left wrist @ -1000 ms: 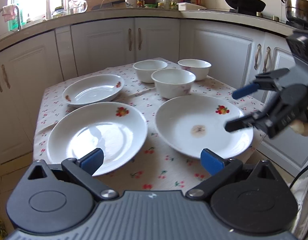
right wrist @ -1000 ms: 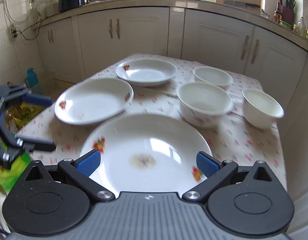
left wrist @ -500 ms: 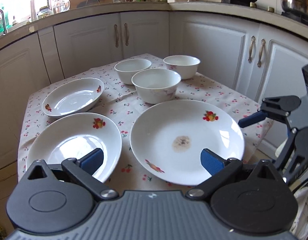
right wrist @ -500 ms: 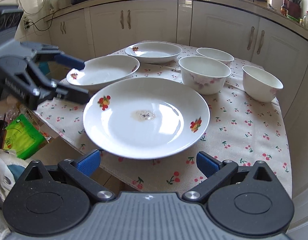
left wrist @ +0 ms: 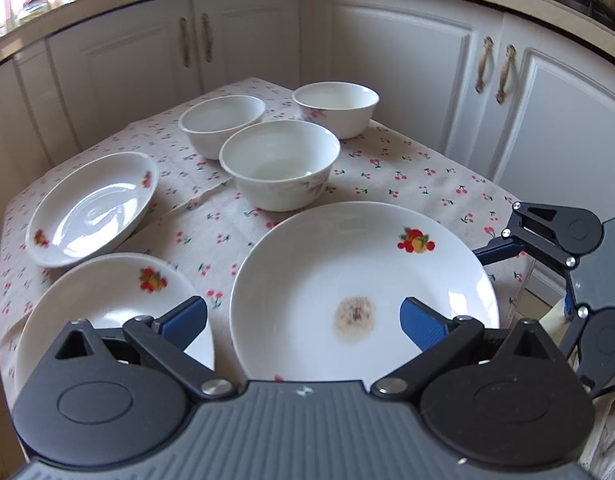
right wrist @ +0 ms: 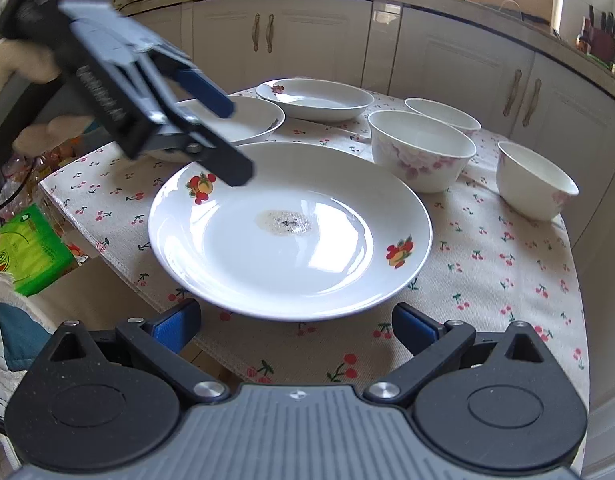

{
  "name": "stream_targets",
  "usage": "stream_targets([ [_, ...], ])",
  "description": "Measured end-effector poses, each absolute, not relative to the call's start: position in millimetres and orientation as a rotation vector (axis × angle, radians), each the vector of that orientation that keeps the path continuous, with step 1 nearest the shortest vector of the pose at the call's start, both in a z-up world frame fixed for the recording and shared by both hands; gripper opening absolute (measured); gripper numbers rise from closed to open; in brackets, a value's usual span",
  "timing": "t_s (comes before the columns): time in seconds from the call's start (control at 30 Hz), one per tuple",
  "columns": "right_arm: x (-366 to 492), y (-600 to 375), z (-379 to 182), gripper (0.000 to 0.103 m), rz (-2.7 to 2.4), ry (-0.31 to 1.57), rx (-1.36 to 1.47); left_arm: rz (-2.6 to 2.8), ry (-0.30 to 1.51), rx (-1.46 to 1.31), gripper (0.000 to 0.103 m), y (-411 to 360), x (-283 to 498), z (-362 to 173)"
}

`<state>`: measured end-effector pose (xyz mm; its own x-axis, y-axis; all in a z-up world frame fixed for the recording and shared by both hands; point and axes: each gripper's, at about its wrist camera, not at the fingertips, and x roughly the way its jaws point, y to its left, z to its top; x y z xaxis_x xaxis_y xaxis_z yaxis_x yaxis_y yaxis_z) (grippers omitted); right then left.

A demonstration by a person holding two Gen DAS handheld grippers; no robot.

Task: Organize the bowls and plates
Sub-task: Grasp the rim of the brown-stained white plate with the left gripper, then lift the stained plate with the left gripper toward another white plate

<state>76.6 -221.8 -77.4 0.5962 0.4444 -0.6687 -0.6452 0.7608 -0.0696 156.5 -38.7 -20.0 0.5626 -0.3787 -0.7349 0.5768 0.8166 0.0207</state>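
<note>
Left wrist view, read from left to right. At lower left lay a medium plate (left wrist: 107,304), partly hidden behind my left gripper (left wrist: 303,320), whose jaws stood wide apart and held nothing. Above it, at middle left, sat a deep plate (left wrist: 91,208), resting separately on the cherry-print tablecloth (left wrist: 407,168). In the upper centre stood three bowls: the rear left bowl (left wrist: 221,124), the front bowl (left wrist: 279,164) and the rear right bowl (left wrist: 335,106), close together but none nested. The large plate (left wrist: 347,272), with a brown residue spot (left wrist: 353,314) near its middle, filled the lower centre. At the right edge my right gripper (left wrist: 503,248) hung just beside that plate's rim.

Right wrist view. My left gripper (right wrist: 223,140) occupied the upper left, jaws apart, with its lower finger over the near-left rim of the large plate (right wrist: 287,240); contact could not be determined. My right gripper (right wrist: 295,328) at bottom centre was likewise spread and empty, short of the plate's near rim.

Status assessment: no stacking was complete. All three plates and all three bowls remained to be gathered; the large plate appeared to be the first item addressed.
</note>
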Motion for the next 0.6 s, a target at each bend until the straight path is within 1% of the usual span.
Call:
stream_targets([
  [0.3, 82.2, -222.3, -80.5, 0.103, 0.665, 0.673, -0.31, -0.629, 0.919, 0.353, 0.101, -52.6, 199.1, -27.8],
  [0.6, 84.6, -223.5, -81.3, 0.103, 0.668, 0.662, -0.3, -0.696, 1.037, 0.337, 0.1, -60.3, 226.4, -30.1],
])
